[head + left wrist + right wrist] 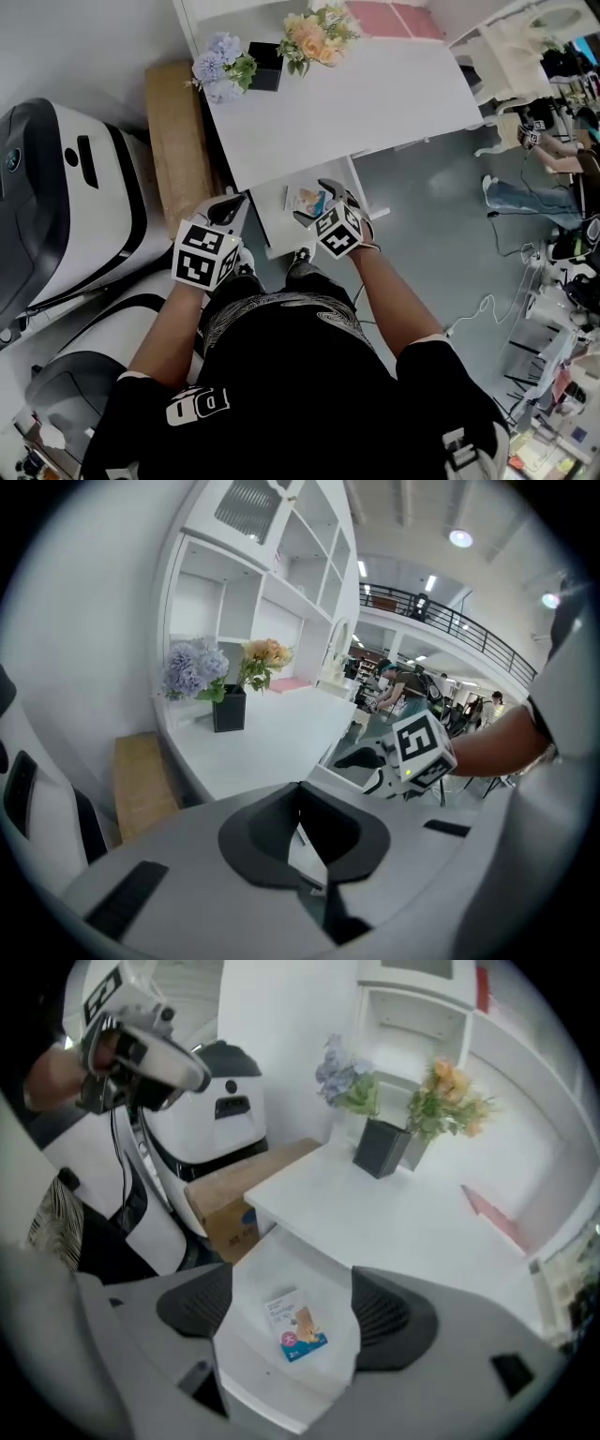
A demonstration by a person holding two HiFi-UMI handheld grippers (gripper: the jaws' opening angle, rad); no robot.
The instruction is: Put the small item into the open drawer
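The small item, a white and blue packet, lies flat on the floor of the open white drawer under the desk's front edge. My right gripper hovers over the drawer, open, with the packet showing between its two dark pads and not touching them. My left gripper hangs at the drawer's left corner, its jaws shut on nothing. The right gripper's marker cube shows in the left gripper view.
On the white desk stand a black pot of purple flowers, orange flowers and a pink sheet. A cardboard box and white machines lie left. A chair and cables are right.
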